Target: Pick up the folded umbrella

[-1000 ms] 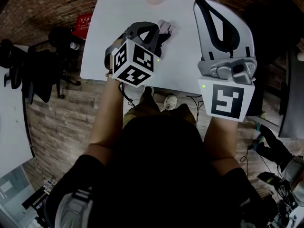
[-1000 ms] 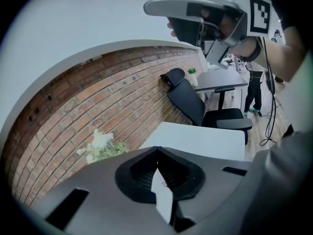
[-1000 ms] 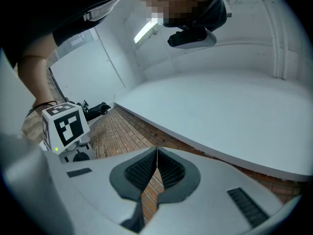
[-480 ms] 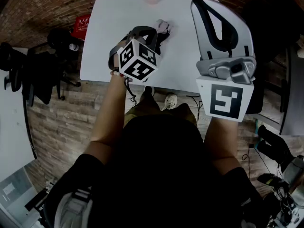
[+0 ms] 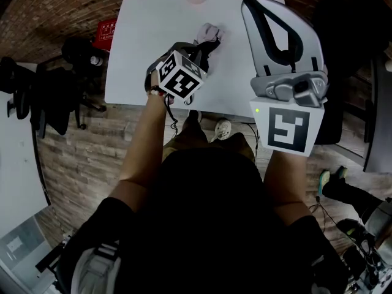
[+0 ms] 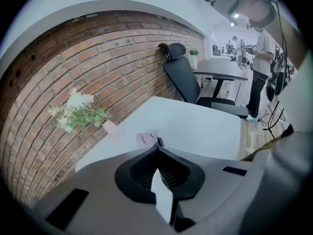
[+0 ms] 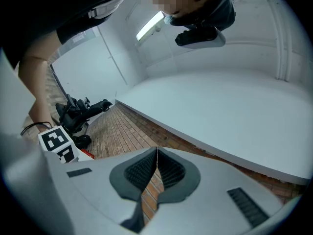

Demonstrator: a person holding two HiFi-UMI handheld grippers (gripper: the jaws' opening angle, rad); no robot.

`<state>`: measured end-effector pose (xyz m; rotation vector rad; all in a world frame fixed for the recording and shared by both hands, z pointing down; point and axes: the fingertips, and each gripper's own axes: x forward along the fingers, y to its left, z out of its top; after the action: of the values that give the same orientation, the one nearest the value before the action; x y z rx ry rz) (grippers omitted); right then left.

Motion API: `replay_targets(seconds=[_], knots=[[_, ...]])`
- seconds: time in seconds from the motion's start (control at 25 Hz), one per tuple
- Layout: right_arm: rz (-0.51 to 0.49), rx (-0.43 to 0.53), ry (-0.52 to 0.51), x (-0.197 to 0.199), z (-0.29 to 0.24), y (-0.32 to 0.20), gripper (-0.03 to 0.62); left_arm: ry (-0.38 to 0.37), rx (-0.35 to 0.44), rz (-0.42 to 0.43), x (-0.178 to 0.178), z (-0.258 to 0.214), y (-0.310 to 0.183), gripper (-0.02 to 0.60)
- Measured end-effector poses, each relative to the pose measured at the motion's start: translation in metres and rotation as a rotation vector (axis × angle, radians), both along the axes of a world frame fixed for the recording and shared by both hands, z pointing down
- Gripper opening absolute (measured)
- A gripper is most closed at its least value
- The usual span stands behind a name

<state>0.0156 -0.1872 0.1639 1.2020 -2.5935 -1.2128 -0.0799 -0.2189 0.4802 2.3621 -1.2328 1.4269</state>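
Left hand-held gripper [image 6: 157, 147] tilts down over the white rectangular counter [image 6: 200, 124], its dark jaws pressed together with nothing between them. The pale lilac folded fabric umbrella [image 6: 145, 139] lies on the counter just beyond the tips; contact between them cannot be made out. Farther ahead of this hand-held gripper, a small pink pot of white flowers [image 6: 78, 112] stands against the red brick wall [image 6: 112, 58]. The grey right hand-held gripper [image 7: 156, 150], off to its right, is likewise closed and empty, well apart from the umbrella.
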Motion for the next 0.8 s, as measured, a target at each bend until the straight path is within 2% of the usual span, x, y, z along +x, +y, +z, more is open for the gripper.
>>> replay_targets(seconds=[0.52, 0.56, 0.6, 0.68, 0.8], knots=[[0.024, -0.028, 0.007, -0.001, 0.01, -0.005, 0.029, -0.037, -0.116, -0.054, -0.011, 0.052, 0.006, 0.015], [0.025, -0.029, 0.007, -0.001, 0.01, -0.005, 0.029, -0.039, -0.121, -0.065, -0.012, 0.055, 0.006, 0.037], [0.025, -0.029, 0.008, -0.001, 0.011, -0.004, 0.029, -0.038, -0.121, -0.079, -0.012, 0.055, 0.006, 0.099], [0.026, -0.028, 0.013, -0.001, 0.013, -0.004, 0.029, -0.029, -0.119, -0.1, -0.013, 0.055, 0.005, 0.158], [0.031, -0.033, 0.028, -0.004, 0.017, -0.005, 0.029, 0.006, -0.14, -0.118, -0.013, 0.058, 0.004, 0.221]])
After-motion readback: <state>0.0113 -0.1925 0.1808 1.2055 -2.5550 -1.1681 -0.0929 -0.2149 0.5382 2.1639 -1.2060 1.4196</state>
